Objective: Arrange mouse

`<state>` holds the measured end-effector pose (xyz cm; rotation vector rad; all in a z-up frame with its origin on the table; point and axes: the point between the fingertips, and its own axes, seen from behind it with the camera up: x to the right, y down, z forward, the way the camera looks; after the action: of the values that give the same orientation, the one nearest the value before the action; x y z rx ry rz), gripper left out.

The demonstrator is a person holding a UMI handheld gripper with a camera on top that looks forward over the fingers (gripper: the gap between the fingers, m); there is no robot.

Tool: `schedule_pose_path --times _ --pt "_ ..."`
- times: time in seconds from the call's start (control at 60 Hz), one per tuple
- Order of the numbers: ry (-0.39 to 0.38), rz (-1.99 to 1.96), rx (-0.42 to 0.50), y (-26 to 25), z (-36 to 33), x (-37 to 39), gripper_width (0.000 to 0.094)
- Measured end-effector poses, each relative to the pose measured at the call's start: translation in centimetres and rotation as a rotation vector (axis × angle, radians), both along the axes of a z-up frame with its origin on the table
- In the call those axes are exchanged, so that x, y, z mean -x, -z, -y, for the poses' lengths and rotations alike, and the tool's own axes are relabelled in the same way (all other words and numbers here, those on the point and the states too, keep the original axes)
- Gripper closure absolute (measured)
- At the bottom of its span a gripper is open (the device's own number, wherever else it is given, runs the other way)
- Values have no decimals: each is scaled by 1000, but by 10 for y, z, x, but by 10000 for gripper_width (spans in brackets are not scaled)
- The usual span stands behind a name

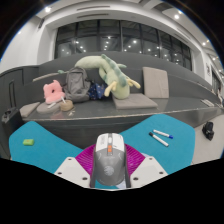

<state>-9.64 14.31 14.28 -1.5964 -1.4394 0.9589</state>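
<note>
A grey mouse point(109, 165) with an orange scroll wheel sits between my gripper's two fingers, its front end pointing away from me. My gripper point(110, 152) is shut on the mouse, with a magenta pad pressing on each side; the left pad point(88, 160) shows beside it. The mouse is over the near part of a teal mat point(60, 140) on the table. I cannot tell whether the mouse rests on the mat or is lifted off it.
Two blue-and-white pens point(160, 135) lie on the mat ahead to the right. A small green object point(28, 142) lies to the left. Beyond the table a grey bench holds a pink toy point(52, 92), a backpack point(77, 82), a green plush point(108, 70) and a grey cushion point(155, 82).
</note>
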Motion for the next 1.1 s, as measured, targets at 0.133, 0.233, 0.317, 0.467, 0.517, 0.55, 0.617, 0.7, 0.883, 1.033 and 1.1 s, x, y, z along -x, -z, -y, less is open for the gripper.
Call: schedule_pose_path --times 0.133,0.233,0.317,0.467,0.517,0.55,0.617,0.7,0.883,1.033,1.1 --pt "53 112 70 82 -70 8 540" --pt "71 189 52 140 -97 0 539" --pt "53 223 74 163 -99 -3 522" --pt "21 210 54 169 -94 -5 355" --pt "27 210 41 165 -96 -8 133" --pt "43 214 28 161 -100 -13 74" --pt "48 192 5 135 -99 -24 81" --pt "23 141 15 87 -81 -57 81" --pt "0 128 9 7 -35 -187 84" --pt "0 139 3 -7 9 -275 82" --pt "-7 147 21 -3 30 -305 90"
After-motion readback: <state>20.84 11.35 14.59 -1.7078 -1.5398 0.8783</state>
